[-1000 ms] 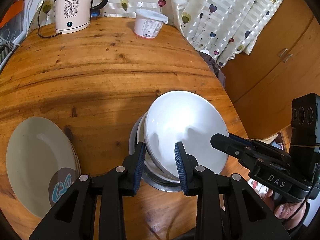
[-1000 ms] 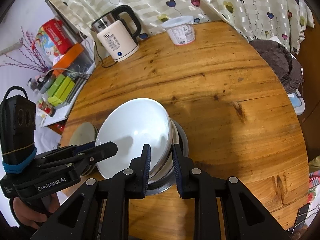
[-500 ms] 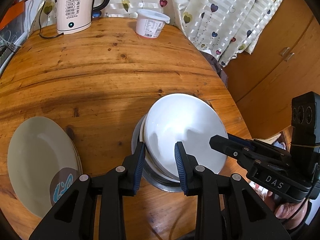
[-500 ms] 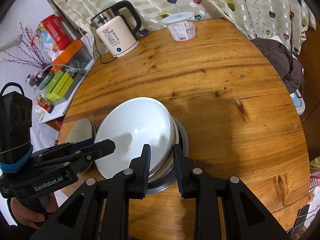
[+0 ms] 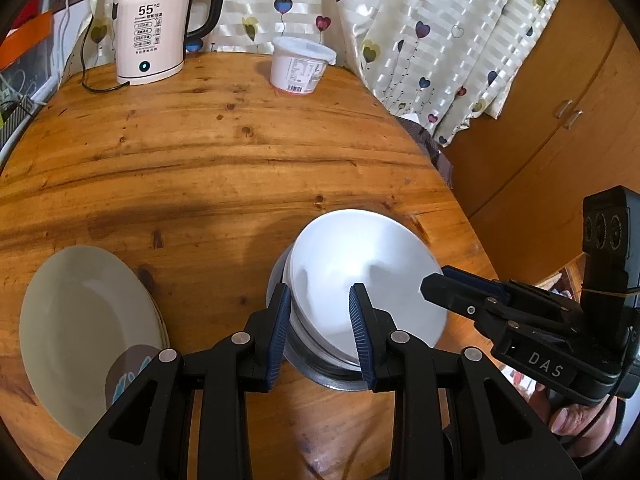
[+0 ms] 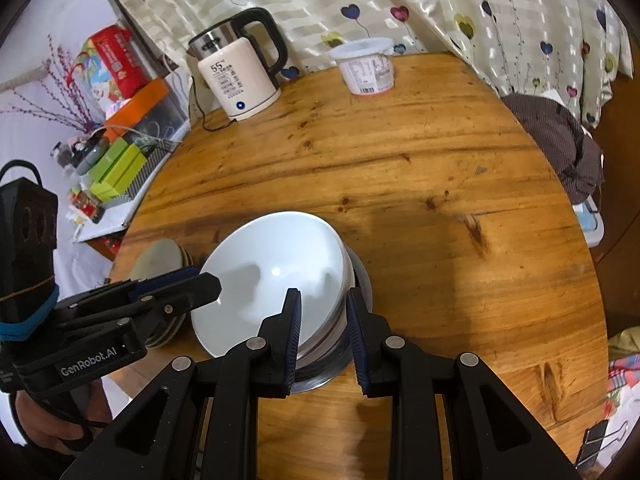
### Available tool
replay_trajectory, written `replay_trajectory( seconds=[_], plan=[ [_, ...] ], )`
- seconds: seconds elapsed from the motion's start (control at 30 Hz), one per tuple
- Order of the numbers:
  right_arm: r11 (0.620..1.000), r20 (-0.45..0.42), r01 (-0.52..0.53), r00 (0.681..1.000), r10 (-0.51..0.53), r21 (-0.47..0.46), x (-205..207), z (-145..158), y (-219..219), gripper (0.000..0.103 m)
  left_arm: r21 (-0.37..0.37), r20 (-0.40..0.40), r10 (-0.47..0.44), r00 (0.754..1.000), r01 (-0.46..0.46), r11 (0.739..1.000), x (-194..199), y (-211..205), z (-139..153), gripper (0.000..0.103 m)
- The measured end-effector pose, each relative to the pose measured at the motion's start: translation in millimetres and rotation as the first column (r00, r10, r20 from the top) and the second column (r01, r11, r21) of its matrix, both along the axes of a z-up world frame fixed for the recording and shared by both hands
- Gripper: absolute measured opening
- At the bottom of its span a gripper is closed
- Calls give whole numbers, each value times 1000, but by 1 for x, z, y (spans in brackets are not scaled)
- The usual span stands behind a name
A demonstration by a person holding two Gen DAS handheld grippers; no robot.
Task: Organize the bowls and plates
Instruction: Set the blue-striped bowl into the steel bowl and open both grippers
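A stack of white ceramic bowls (image 5: 360, 276) nested in a round steel basin (image 5: 320, 372) is seen directly ahead of both grippers on the round knotty wooden bench (image 5: 208, 168). The near rim of the stack is straddled by the left gripper (image 5: 320, 320), one blue ribbed pad outside the rim and the other over the inside of the top bowl; whether the pads actually press on the rim cannot be told. The opposite edge of the same stack is straddled by the right gripper (image 6: 323, 328), whose narrow gap is filled by the bowl rims and basin edge, so it appears clenched on the stack. A pile of pale beige plates (image 5: 92, 328) with a blue-and-brown pattern is seen to the left of the left gripper, apart from the basin. Far ahead of both grippers, a cream electric kettle (image 5: 154, 36) and a white lidded plastic tub (image 5: 300, 64) are set at the bench's back edge.
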State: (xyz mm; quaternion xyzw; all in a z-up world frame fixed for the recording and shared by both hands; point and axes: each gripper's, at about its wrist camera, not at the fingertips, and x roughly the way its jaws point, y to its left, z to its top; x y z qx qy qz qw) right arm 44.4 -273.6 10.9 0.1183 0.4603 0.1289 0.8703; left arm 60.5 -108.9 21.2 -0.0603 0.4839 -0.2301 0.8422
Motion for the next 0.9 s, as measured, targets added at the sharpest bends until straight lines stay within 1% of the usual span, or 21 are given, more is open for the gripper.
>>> replay_trajectory(
  seconds=[0.2,0.53,0.9],
  plan=[
    [1000,14,-3,1000,3,-19,-1,-2,-1,20,4,19,-2,1000,2,1000,-1,0,0,31],
    [999,34,-9,999,10,-33,-4,-4,1,19,25,82,-7,997,5,1000,-7,-4,3,31],
    [998,64,-10,998,14,-56,-6,-6,1,20,33,118,-12,993,8,999,-11,-7,1,31]
  ],
)
